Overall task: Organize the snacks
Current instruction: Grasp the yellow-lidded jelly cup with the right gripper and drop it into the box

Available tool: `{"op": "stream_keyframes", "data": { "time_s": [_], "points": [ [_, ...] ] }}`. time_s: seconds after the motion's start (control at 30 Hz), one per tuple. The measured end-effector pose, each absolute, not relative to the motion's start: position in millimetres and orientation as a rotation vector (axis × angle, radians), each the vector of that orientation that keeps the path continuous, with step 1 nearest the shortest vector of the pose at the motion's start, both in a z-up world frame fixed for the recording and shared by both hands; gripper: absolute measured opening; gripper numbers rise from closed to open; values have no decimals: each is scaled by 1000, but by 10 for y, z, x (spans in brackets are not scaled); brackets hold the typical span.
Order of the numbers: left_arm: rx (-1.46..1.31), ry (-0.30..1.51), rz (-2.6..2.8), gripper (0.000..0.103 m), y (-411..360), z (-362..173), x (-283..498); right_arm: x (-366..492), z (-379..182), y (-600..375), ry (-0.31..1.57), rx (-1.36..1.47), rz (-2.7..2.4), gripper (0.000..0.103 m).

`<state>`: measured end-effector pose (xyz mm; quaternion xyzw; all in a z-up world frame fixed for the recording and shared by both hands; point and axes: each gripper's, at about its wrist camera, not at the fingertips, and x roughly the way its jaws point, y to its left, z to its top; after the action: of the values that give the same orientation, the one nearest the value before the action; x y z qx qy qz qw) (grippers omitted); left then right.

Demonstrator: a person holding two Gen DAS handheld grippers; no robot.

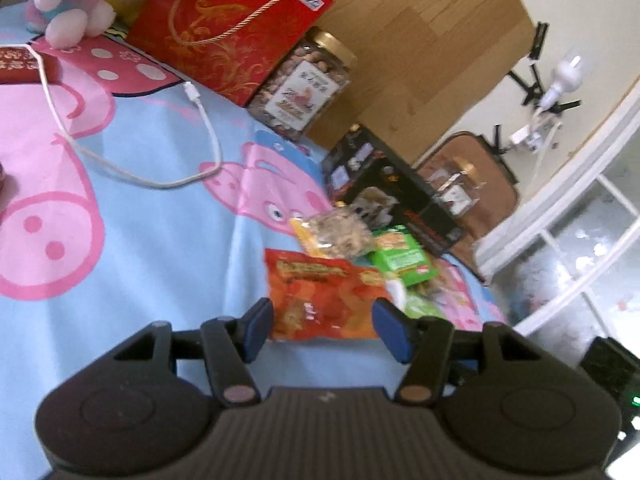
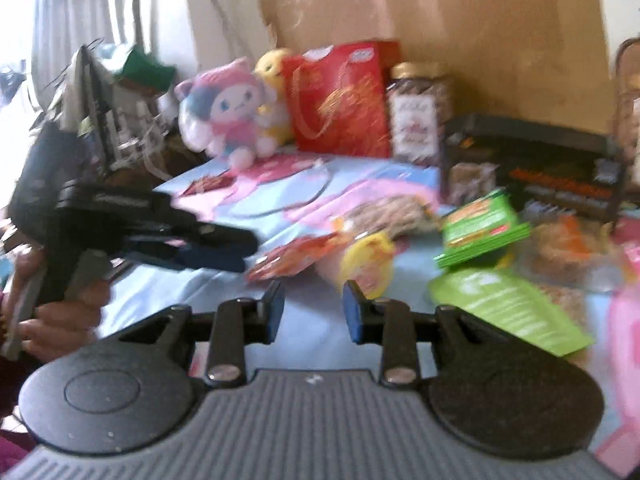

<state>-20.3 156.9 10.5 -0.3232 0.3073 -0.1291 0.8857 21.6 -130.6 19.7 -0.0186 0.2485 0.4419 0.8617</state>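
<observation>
Approach step. Left gripper (image 1: 323,330) jaws parted, empty, framing the orange-red snack packet (image 1: 320,298) lying on the cartoon bedsheet (image 1: 160,240). Right gripper (image 2: 313,312) also apart, empty. Next, I judge: lower left, pinch packet's near edge.

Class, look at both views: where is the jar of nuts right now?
The jar stands at the back of the bedspread against the wooden board, right of the red gift bag and left of the black box.
</observation>
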Motion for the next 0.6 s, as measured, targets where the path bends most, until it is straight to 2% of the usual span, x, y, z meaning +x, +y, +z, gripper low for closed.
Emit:
{"op": "stream_keyframes", "data": {
  "time_s": [0.13,0.2,0.27,0.37,0.43,0.47,0.6],
  "points": [
    [-655,611,-368,56,1476,233,-271,310,218,-1294,474,-138,877,37],
    [-624,604,-416,56,1389,295,-302,365,197,-1193,467,-258,887,63],
    [-595,602,-448,56,1298,324,-328,428,178,-1078,463,-337,890,73],
    [-589,621,-458,56,1224,295,-326,557,130,-935,484,-390,919,74],
    [-602,638,-454,56,1219,257,-320,634,79,-832,511,-401,933,68],
    [-606,645,-452,56,1222,243,-321,641,61,-816,523,-398,943,52],
    [-603,661,-451,56,1215,216,-331,501,52,-955,510,-379,912,50]
  ]
}}
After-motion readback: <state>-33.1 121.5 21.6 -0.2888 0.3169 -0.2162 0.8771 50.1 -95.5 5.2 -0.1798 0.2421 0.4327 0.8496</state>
